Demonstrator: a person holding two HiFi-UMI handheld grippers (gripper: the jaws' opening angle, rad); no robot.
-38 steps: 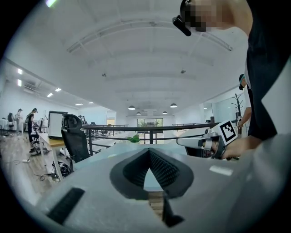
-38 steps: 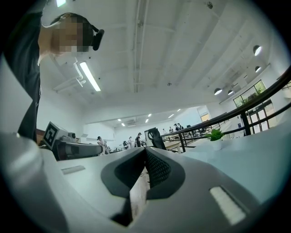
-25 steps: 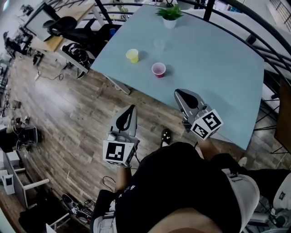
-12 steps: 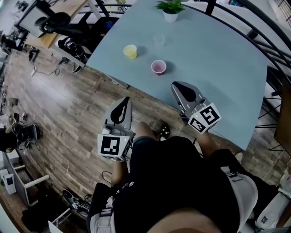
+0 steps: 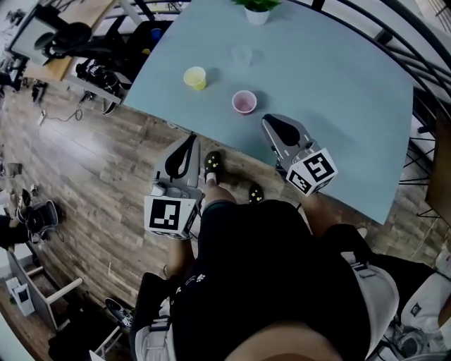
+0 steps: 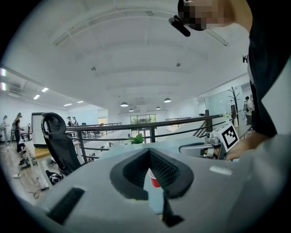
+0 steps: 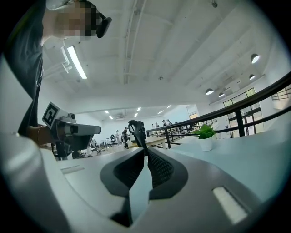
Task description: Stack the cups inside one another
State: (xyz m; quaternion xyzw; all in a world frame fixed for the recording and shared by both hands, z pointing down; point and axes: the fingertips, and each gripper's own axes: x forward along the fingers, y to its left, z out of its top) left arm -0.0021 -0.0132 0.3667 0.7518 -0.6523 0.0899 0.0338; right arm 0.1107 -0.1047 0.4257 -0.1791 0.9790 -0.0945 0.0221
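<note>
Three cups stand apart on the light blue table: a yellow cup at the left, a red cup near the front edge, and a clear cup farther back. My left gripper is shut and empty, over the floor just short of the table's edge. In the left gripper view the red cup shows through the slot under the closed tips. My right gripper is shut and empty, over the table's front edge, just right of the red cup. Its tips meet.
A small potted plant stands at the table's far side. A black railing curves round the far and right sides. Office chairs and desks stand to the left on the wooden floor.
Both grippers have moved forward toward the table. The right one now reaches over the front edge beside the red cup. The left one has come up to the edge.
</note>
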